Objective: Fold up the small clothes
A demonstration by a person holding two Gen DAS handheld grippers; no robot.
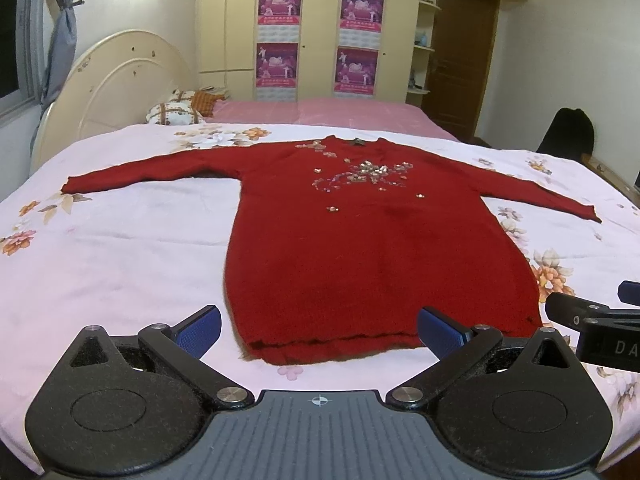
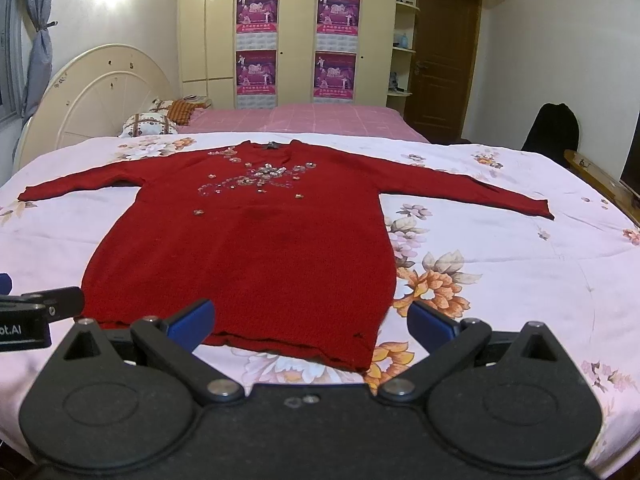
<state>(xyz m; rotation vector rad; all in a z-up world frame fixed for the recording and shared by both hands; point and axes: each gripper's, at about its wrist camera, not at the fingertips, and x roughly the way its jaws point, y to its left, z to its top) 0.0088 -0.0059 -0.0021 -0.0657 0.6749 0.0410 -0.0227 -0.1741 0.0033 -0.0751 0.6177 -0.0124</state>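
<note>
Red knit sweater (image 1: 372, 240) lies flat and face up across the centre of the left wrist frame, on a pale floral sheet (image 1: 120, 248) that covers the near part of the bed. Both sleeves are spread out sideways, one toward the left edge, one toward the right edge. Neckline points to the upper part of the frame, hem to the lower part. Sequin decoration (image 1: 360, 176) sits on the chest, just below the neckline.

Left gripper (image 1: 320, 330): jaws spread wide apart, nothing between them. Blue fingertips (image 1: 200, 330) sit at lower left and lower right of the frame, on either side of the hem; contact with the fabric cannot be told. Part of the right tool shows at the right edge of this frame.

Right wrist view: the sweater (image 2: 248, 248) fills the centre-left, hem at lower centre. Right gripper (image 2: 310, 322) also stands wide open and holds nothing. Its left blue fingertip (image 2: 192, 320) overlaps the hem in the picture; its other fingertip is over the floral sheet (image 2: 500, 248), beside the hem corner. Part of the left tool shows at the left edge.

Background, upper part of both frames: pink bedcover (image 1: 328, 114), cream headboard (image 1: 120, 80) at upper left, wardrobe with purple posters (image 1: 280, 4), brown door (image 1: 464, 56) at upper right, dark chair (image 1: 568, 132) at right
</note>
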